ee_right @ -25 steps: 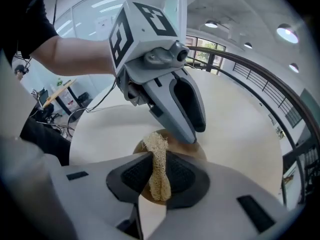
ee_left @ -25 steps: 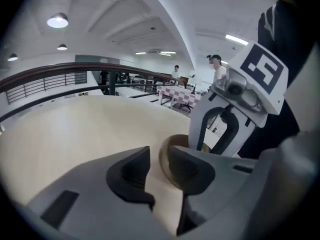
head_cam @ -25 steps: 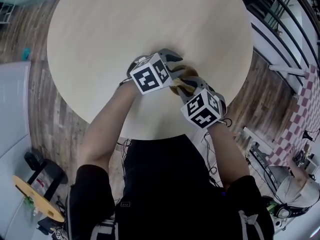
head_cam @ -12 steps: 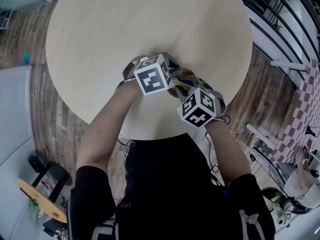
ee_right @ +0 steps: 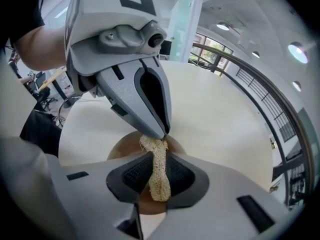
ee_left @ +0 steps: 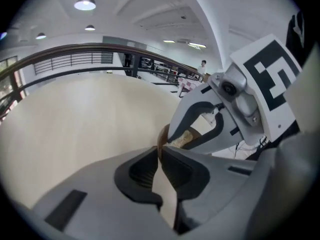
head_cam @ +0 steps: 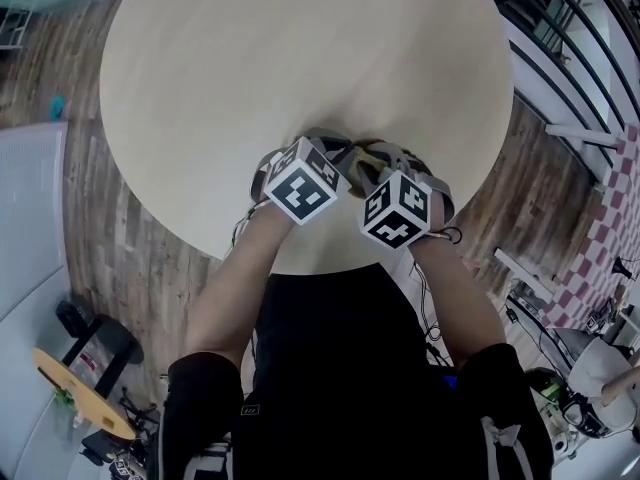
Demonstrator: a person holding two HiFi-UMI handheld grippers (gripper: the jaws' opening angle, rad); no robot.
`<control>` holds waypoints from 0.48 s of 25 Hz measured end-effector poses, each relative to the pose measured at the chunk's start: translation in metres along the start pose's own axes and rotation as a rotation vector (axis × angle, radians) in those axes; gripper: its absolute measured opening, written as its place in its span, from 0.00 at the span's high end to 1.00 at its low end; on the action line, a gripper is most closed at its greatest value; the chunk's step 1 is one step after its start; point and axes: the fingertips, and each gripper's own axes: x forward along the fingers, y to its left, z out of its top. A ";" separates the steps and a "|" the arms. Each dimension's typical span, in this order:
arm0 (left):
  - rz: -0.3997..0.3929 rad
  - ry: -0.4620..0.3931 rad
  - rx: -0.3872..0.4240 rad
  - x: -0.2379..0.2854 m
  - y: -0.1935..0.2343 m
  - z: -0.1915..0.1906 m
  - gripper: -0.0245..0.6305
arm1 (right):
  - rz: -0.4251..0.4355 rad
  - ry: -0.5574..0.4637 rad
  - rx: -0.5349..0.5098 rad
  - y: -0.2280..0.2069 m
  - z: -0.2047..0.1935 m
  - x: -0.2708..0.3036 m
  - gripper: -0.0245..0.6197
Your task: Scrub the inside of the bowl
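Left tongs (ee_left: pixel 159 153), jaws just closing, pinch bowl (ee_left: pixel 161 138) rim to steady it; right tongs (ee_right: pixel 159 160) clench loofah pad (ee_right: pixel 159 184) inside bowl for scrubbing

No words, numbers or brand names can be read anywhere. The white cube with black squares (head_cam: pixel 303 190) at 6 o'clock on the round pale wooden table (head_cam: pixel 250 68), and the same kind of cube (head_cam: pixel 398 211) beside it, show only patterns, not letters.

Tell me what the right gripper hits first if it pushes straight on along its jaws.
Probably the bowl, through the scrubber that the right gripper clamps; depth is unclear.
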 end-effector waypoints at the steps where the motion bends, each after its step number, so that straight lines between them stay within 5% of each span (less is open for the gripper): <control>1: 0.008 -0.026 -0.039 -0.001 0.001 0.000 0.92 | -0.012 -0.010 0.025 0.000 0.001 -0.003 0.83; 7: 0.088 -0.058 -0.062 -0.004 0.007 -0.001 0.93 | -0.041 -0.117 0.175 0.000 0.002 -0.027 0.83; 12: 0.090 -0.054 -0.079 0.000 0.007 0.000 0.93 | 0.088 -0.063 0.134 0.025 0.001 -0.028 0.83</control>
